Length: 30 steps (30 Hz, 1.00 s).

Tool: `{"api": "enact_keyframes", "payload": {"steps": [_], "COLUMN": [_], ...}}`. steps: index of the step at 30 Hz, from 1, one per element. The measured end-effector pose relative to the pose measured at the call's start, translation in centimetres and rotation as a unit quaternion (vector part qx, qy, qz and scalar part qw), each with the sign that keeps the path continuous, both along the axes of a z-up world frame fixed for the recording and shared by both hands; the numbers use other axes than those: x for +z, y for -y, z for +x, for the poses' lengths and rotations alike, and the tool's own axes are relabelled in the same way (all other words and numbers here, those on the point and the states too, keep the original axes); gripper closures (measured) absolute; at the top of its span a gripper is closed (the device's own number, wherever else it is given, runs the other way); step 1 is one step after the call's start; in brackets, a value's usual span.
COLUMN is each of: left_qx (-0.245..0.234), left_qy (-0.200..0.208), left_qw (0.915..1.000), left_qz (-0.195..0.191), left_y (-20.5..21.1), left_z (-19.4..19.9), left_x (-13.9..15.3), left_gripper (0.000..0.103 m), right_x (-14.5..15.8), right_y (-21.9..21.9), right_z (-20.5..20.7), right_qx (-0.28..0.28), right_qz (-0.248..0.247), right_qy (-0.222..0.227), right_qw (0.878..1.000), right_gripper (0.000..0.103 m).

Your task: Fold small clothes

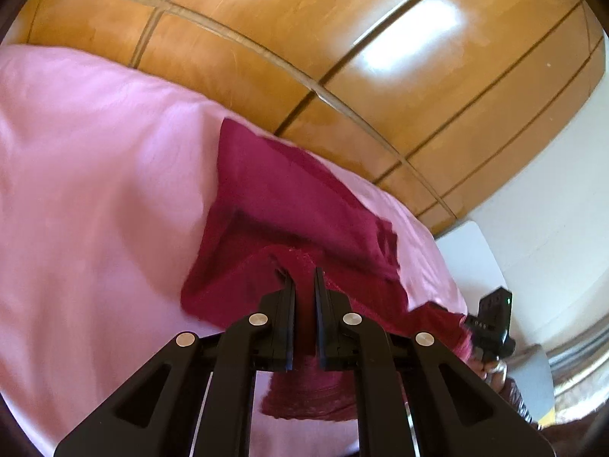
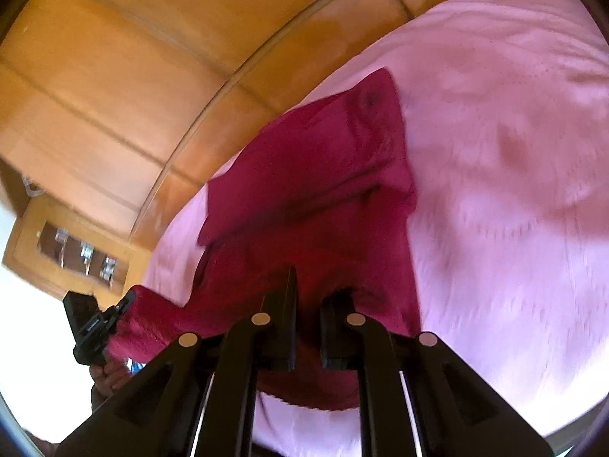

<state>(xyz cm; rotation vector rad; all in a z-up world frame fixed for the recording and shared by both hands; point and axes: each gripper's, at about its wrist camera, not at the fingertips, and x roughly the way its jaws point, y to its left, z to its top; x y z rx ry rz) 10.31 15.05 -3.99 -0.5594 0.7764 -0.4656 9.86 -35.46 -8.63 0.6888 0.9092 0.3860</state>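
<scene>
A pink bed lies ahead of both claws. The red garment drapes from them onto it: soft, light, limp, best held by its near hem. Left claw and right claw each clench that hem.

Pink sheet – wood headboard behind

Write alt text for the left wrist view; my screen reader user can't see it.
The left claw is shut on the near edge of a dark red garment lying on a pink bedsheet. The right claw holds the same edge at far right; wooden panelling stands behind.
</scene>
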Motion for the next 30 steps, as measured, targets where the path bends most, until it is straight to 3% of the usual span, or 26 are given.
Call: {"api": "enact_keyframes", "payload": {"steps": [3,5,6,7,8,12,15,19,21,23,24,25,26,27,29,30], "left_qx": [0.026,0.046,0.059,0.074,0.084,0.122,0.104,0.046,0.017,0.0,0.002,0.004,0.008,0.012,0.011,0.008], "left_qy": [-0.014,-0.035,-0.051,-0.06,-0.06,-0.059,-0.072,-0.056,-0.057,-0.064,-0.067,-0.07,-0.079,-0.086,-0.082,-0.079], "left_qw": [0.9996,0.9983,0.9969,0.9952,0.9939,0.99,0.9919,0.9974,0.9982,0.9977,0.9974,0.9969,0.9954,0.9945,0.9948,0.9945], "left_qz": [0.005,0.005,-0.007,-0.024,-0.038,-0.04,-0.013,-0.005,0.005,0.022,0.029,0.037,0.052,0.059,0.059,0.068], "left_y": [0.5,0.5,0.1,-0.5,-1.1,-4.2,-5.2,-4.1,-2.5,-1.1,-0.7,-0.4,-0.1,-0.2,-0.4,-0.4], "left_z": [4.5,7.2,8.7,9.4,9.5,8.6,7.0,4.0,3.5,3.4,3.5,3.7,3.9,4.3,4.0,3.5], "left_x": [0.4,0.1,-0.2,-0.5,-0.7,-2.2,-4.6,-6.7,-7.5,-8.2,-8.4,-8.7,-8.9,-9.1,-8.8,-8.5], "left_gripper": [0.096,0.086,0.067,0.044,0.037,0.034,0.034,0.034,0.034,0.034,0.038,0.056,0.067,0.081,0.087,0.089], "right_x": [-0.4,-0.3,-0.3,-0.3,-0.1,0.7,0.3,-1.4,-2.5,-3.2,-3.6,-4.0,-4.2,-4.2,-4.1,-3.7], "right_y": [0.3,0.4,0.6,0.7,1.1,2.9,3.0,1.4,0.5,-1.1,-1.8,-1.9,-2.1,-1.6,-1.3,-1.1], "right_z": [2.7,4.3,4.7,5.3,5.3,4.0,2.0,-0.2,-0.6,0.1,0.6,0.7,1.1,1.2,1.2,0.8], "right_qx": [-0.017,-0.025,-0.029,-0.032,-0.039,-0.052,-0.051,-0.033,-0.016,-0.005,-0.005,-0.009,-0.017,-0.021,-0.024,-0.018], "right_qz": [0.001,-0.001,0.003,0.014,0.023,0.029,0.002,-0.048,-0.06,-0.09,-0.108,-0.122,-0.134,-0.134,-0.125,-0.123], "right_qy": [-0.009,-0.01,-0.01,-0.013,-0.011,0.007,0.007,0.0,-0.005,-0.01,-0.013,-0.016,-0.019,-0.021,-0.025,-0.021], "right_qw": [1.0,1.0,1.0,0.999,0.999,0.998,0.999,0.998,0.998,0.996,0.994,0.992,0.991,0.991,0.992,0.992], "right_gripper": [0.094,0.085,0.078,0.054,0.035,0.023,0.02,0.02,0.027,0.046,0.05,0.06,0.071,0.075,0.092,0.092]}}
